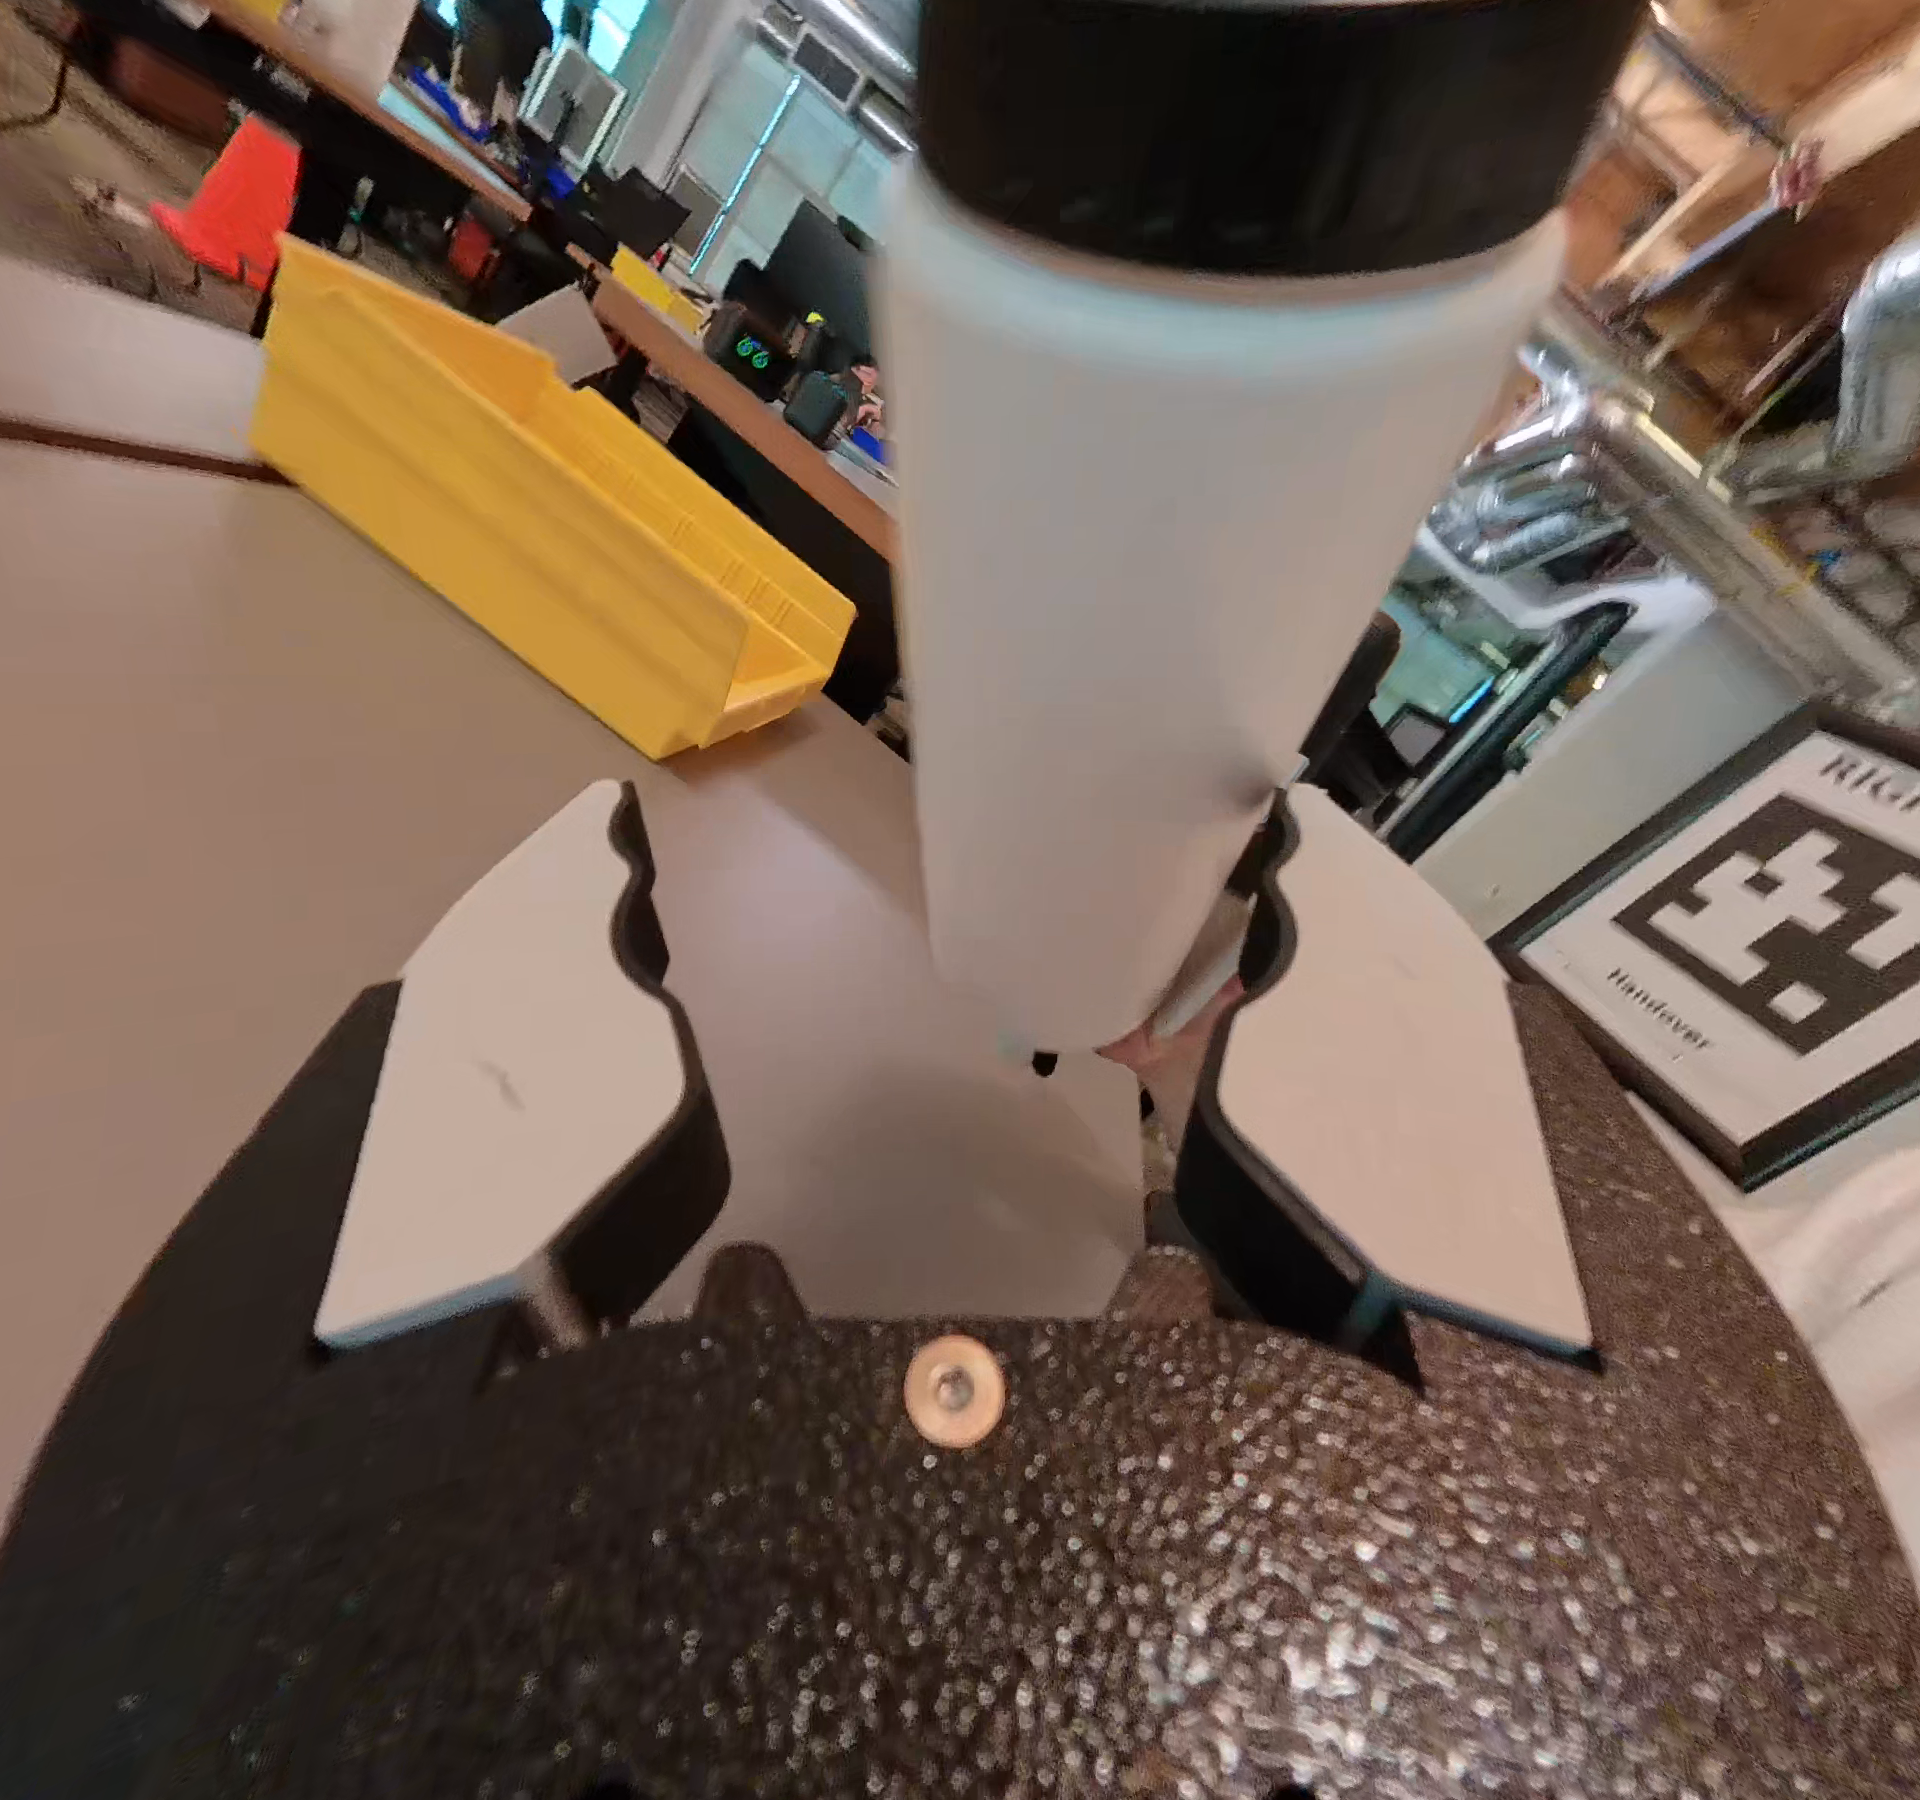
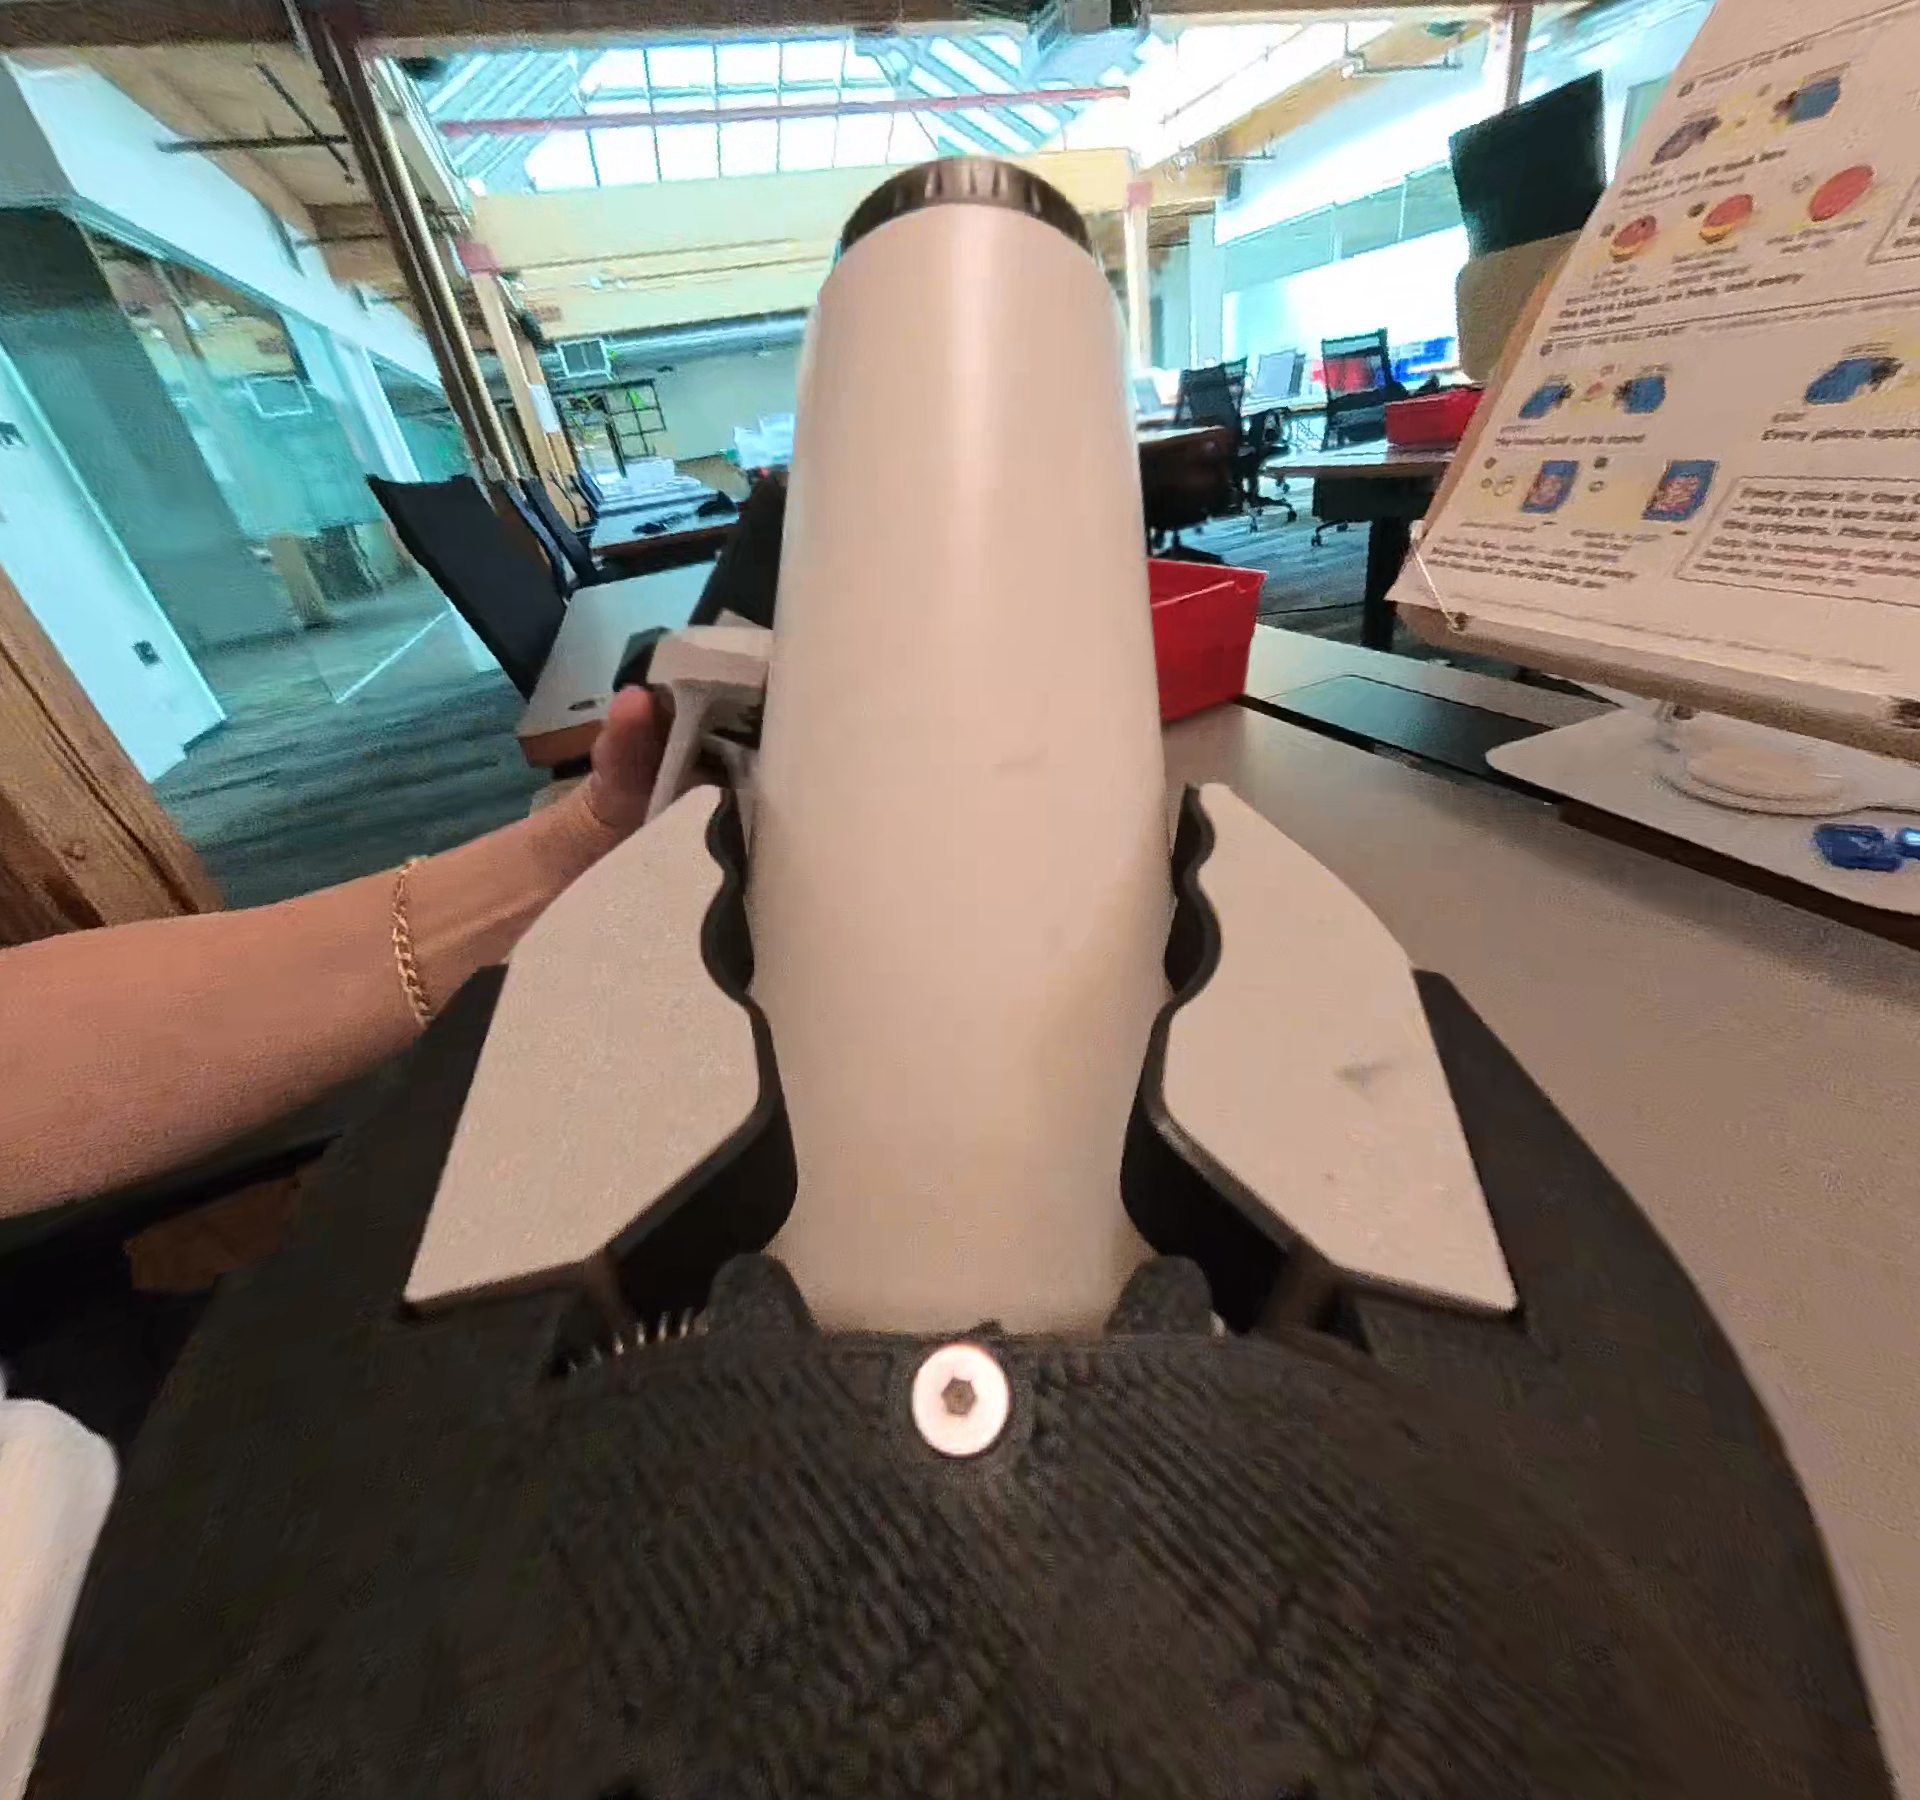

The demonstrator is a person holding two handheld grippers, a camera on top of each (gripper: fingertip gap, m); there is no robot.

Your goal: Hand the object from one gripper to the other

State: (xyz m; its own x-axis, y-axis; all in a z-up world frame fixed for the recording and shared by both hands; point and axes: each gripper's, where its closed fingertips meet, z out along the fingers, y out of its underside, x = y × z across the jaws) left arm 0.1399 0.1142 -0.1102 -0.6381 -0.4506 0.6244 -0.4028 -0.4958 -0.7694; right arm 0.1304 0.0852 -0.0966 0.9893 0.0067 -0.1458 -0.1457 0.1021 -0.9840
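The right claw [image 2: 961, 929] grips the white bottle [image 2: 961, 711] by its lower part. The left claw [image 1: 951, 909] is wide apart, only 1 finger [image 1: 1273, 877] touching the bottle. If the right claw lets go now, the bottle could fall on the tabletop [image 1: 260, 711].

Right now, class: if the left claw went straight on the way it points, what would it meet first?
The white bottle, most likely. It stands just ahead of the open left claw, already near its right finger, and the right claw grips it. Depth is unclear; the table lies beyond.
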